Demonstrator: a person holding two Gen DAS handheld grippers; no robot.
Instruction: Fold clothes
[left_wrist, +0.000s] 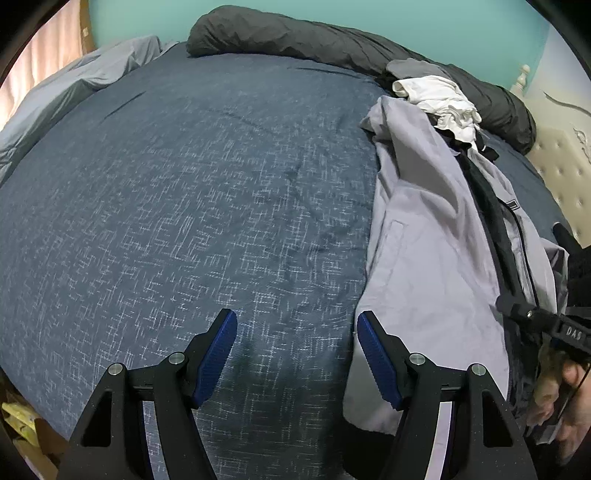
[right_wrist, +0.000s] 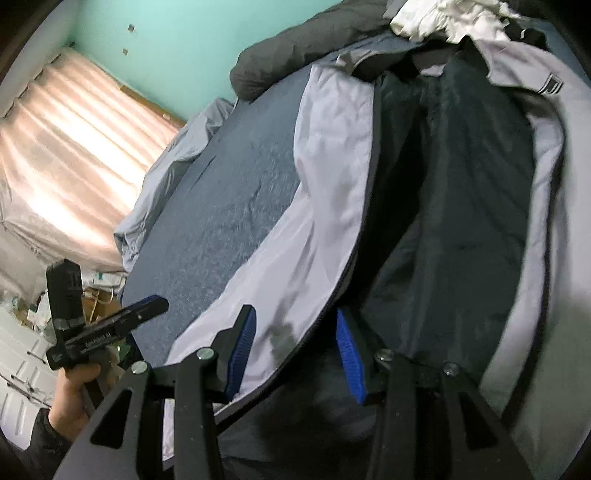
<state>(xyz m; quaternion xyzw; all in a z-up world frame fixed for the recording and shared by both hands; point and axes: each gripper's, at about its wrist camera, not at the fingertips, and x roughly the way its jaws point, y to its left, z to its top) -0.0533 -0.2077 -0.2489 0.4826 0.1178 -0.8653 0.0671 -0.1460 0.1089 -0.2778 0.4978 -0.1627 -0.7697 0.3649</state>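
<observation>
Teal walls and a pale pink curtain (right_wrist: 70, 155) back a bed covered in dark blue crosshatch-patterned bedding (left_wrist: 177, 206), with a rolled dark grey duvet (left_wrist: 295, 37) along its far edge. On the right side of the bed lies a light grey jacket with a black lining and black zip (left_wrist: 417, 236), stretched from near to far, and a crumpled white garment (left_wrist: 439, 96) sits on its far end.

In the left wrist view, the left gripper (left_wrist: 297, 354) hovers over the bedding with its blue-padded fingers spread wide and nothing between them; the right-hand pad is just beside the jacket's left hem, the other over bare bedding.

In the right wrist view, the right gripper (right_wrist: 295, 354) is also spread apart. The jacket's near edge, where grey shell meets black lining, lies between its fingers, but they are not clamped on it. The opened lining (right_wrist: 454, 206) fills the view beyond. A hand (right_wrist: 74, 391) holding the other gripper shows at lower left.
</observation>
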